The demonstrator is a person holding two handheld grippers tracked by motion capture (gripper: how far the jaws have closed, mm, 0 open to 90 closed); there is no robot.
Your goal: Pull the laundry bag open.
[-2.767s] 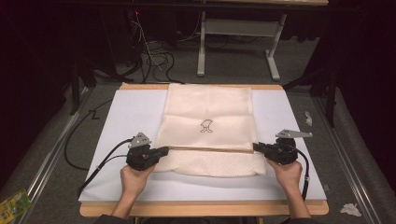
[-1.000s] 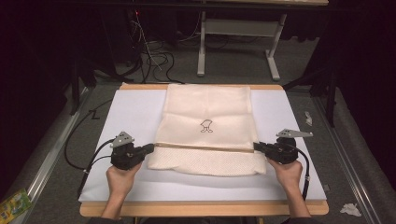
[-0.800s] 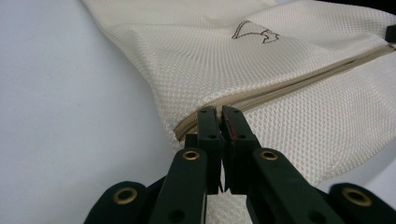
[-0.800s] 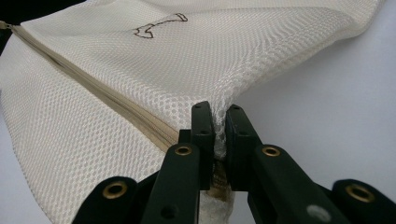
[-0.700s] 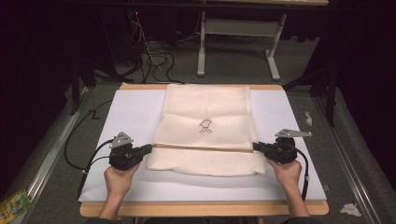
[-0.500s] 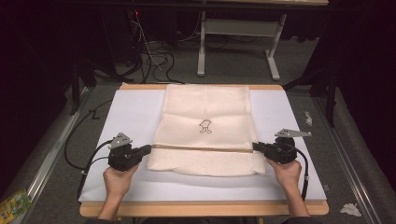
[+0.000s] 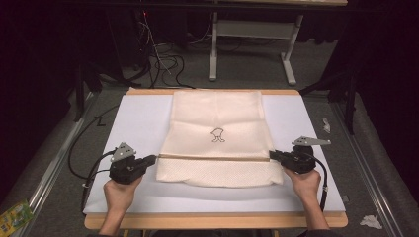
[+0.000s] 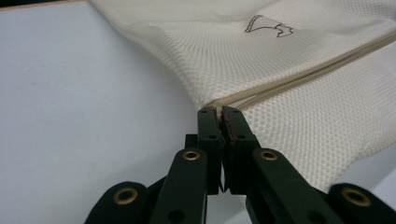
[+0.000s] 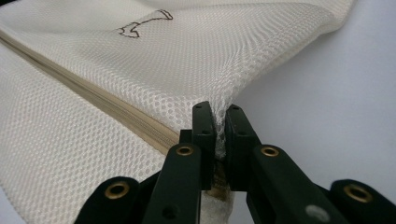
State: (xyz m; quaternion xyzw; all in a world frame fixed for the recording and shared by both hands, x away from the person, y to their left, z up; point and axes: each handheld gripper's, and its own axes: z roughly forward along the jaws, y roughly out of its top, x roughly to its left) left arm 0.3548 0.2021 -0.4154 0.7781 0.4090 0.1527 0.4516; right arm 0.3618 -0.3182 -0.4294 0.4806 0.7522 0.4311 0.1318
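Observation:
A cream mesh bag (image 7: 217, 111) lies flat on the white board (image 7: 138, 123), with a small dark drawing (image 7: 217, 134) at its middle and a tan zipper band (image 7: 212, 157) running across near its front. My left gripper (image 7: 154, 158) is shut on the left end of that band, mesh and band pinched between the pads (image 8: 219, 114). At the bag's right edge my right gripper (image 7: 272, 154) is shut on a fold of mesh (image 9: 218, 114) beside the band's end. The band is drawn straight between the two grippers.
The white board rests on a wooden table edge (image 7: 212, 220). Black cables (image 7: 79, 158) trail off the left side. A metal desk frame (image 7: 252, 44) stands behind. On the floor lie a green packet (image 7: 14, 217) and crumpled paper (image 7: 369, 222).
My left gripper has moved leftward with the bag's corner, widening and straightening the front strip. The right gripper has stayed where it was, still clamped.

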